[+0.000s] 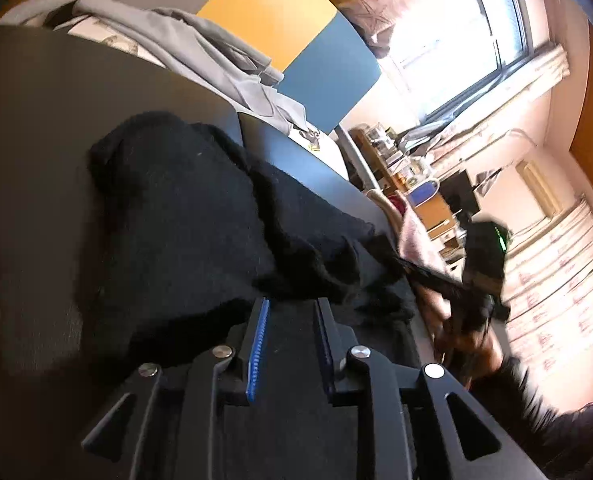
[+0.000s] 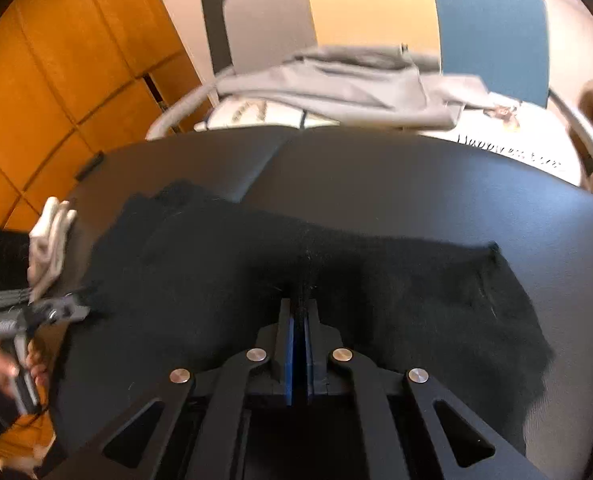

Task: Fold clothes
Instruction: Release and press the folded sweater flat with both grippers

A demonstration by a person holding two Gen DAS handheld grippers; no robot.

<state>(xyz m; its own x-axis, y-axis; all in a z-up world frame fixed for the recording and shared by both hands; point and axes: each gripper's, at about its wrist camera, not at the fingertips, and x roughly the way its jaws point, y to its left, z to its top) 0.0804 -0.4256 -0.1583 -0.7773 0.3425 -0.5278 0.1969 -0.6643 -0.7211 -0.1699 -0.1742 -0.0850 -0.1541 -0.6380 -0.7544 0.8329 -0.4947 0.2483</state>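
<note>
While the soft black knitted garment (image 2: 256, 264) lies rumpled on the dark tabletop (image 2: 416, 184), it looks light, limp and clingy, best taken at an edge. The right gripper (image 2: 298, 312) is pinching a fold; the left gripper (image 1: 292, 308) stands parted over the cloth, gripping nothing.

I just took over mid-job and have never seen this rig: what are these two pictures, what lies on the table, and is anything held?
No robot here: a person holds one hand-held gripper per hand, each with a camera looking along its fingers. The left view shows the left hand-held gripper, jaws apart, over a black garment on the dark table. The right view shows the right hand-held gripper pinched shut on that garment's fabric. Beyond lies a grey garment.
</note>
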